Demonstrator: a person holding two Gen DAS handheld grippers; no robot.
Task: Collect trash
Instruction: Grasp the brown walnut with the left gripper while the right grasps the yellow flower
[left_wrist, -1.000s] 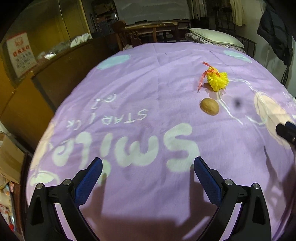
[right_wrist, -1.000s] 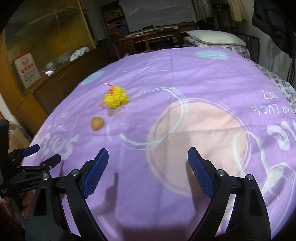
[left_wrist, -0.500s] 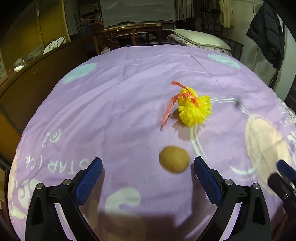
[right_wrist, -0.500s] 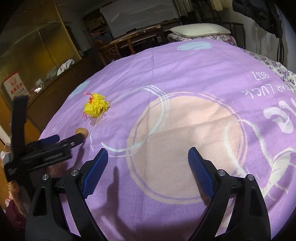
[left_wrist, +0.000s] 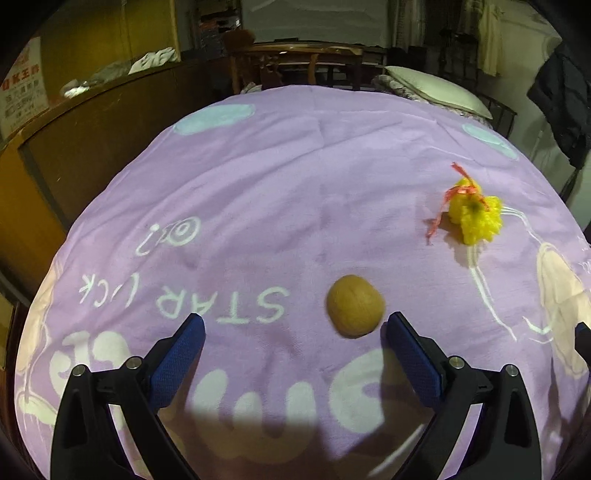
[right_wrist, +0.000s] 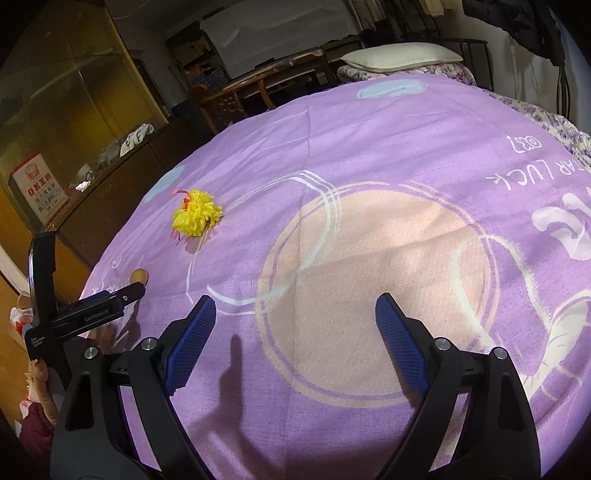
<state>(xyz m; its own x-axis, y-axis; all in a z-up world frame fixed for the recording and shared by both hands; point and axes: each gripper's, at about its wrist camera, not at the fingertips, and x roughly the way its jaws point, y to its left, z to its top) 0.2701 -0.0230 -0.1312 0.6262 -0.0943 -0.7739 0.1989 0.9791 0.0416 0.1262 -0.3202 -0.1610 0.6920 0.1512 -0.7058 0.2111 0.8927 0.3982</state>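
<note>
A round brown nut-like ball (left_wrist: 355, 311) lies on the purple blanket (left_wrist: 280, 192). A yellow tufted pom-pom with a red string (left_wrist: 475, 212) lies farther right. My left gripper (left_wrist: 293, 334) is open and empty; the ball sits just ahead of it, close to its right finger. In the right wrist view my right gripper (right_wrist: 295, 315) is open and empty over the peach circle print. The pom-pom (right_wrist: 197, 217) and the ball (right_wrist: 139, 276) lie to its far left, where the left gripper's black fingers (right_wrist: 99, 306) reach toward the ball.
A wooden cabinet (left_wrist: 96, 122) with a red-lettered sign runs along the blanket's left edge. A wooden table and chairs (left_wrist: 299, 62) and a pillow (left_wrist: 436, 90) stand beyond the far edge. A dark jacket (left_wrist: 561, 107) hangs at the right.
My left gripper has come down and forward to the brown ball, then swung left, so ball and pom-pom shifted right in its view. My right gripper has stayed nearly still.
</note>
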